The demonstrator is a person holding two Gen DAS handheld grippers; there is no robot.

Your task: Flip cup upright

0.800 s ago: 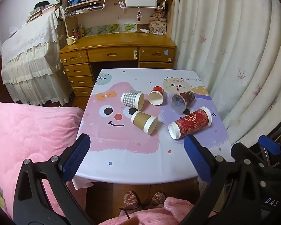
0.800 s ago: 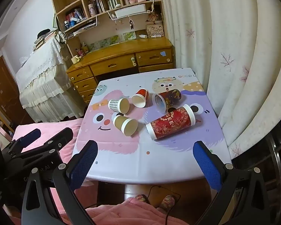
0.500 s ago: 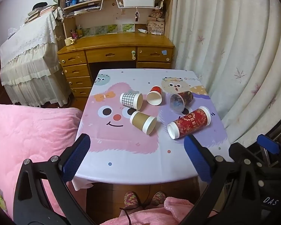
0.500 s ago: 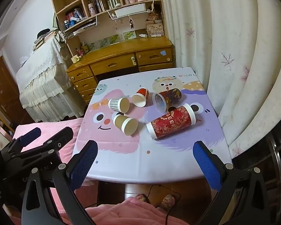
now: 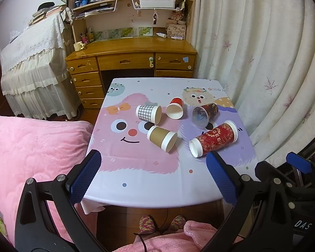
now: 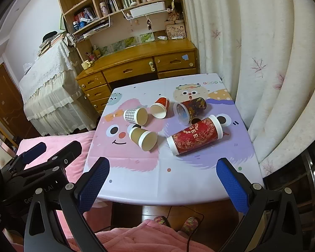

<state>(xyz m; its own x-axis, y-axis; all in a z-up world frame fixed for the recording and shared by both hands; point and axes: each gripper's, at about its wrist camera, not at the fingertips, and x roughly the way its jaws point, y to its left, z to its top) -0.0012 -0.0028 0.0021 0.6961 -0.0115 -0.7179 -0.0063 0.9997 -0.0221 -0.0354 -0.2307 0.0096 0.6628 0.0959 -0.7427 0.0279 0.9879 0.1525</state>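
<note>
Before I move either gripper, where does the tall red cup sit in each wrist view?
Left wrist: tall red cup lies right of centre, white rim toward camera.
Right wrist: same cup, just right of centre.
Shared landmark: brown cup lying to its left.

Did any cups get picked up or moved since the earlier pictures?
No. All five cups lie on their sides in the same spots on the table. The left gripper and right gripper stay open and empty, short of the cups. Only the left camera's view shifted slightly.
</note>
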